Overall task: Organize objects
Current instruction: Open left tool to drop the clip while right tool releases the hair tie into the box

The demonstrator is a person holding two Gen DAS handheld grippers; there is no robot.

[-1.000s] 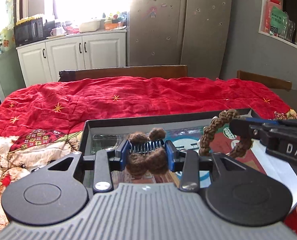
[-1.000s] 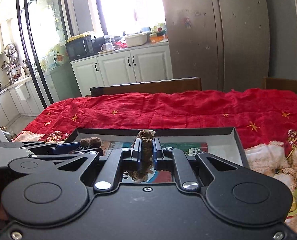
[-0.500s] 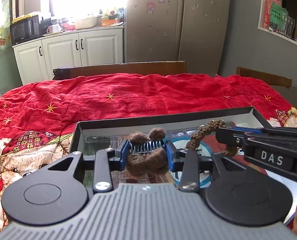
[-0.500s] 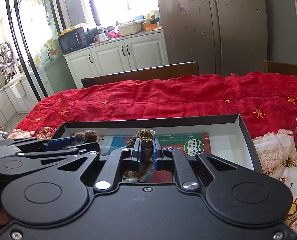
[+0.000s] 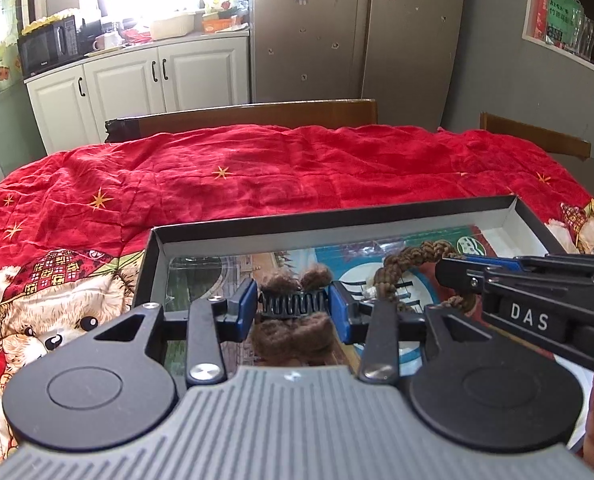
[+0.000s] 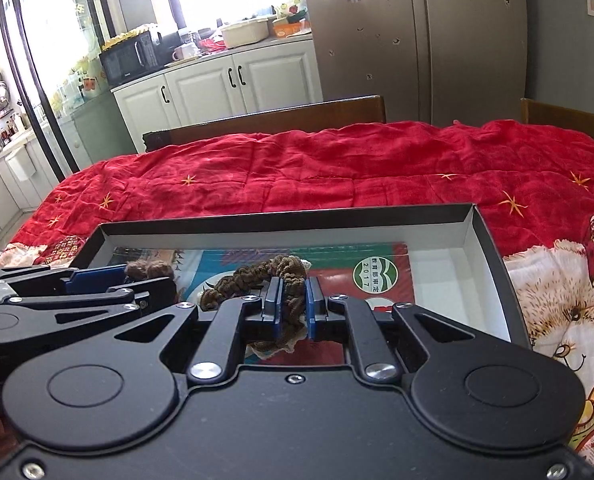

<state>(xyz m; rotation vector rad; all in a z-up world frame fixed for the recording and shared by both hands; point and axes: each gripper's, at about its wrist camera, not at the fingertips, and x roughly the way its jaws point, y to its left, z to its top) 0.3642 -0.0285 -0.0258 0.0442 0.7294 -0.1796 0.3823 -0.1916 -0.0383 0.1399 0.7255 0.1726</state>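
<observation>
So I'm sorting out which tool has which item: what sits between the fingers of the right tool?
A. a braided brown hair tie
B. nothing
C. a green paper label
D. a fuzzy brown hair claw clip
A: the right tool pinches the braided brown hair tie over the open box; the hair claw clip is at the left tool.

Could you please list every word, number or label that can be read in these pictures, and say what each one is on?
"DAS": white letters on the right gripper.
"2017": on the green round seal of the printed sheet in the box; the characters around it are too small to read.
Green packet on the shelf: characters too blurred.
Microwave: brand unreadable.
</observation>
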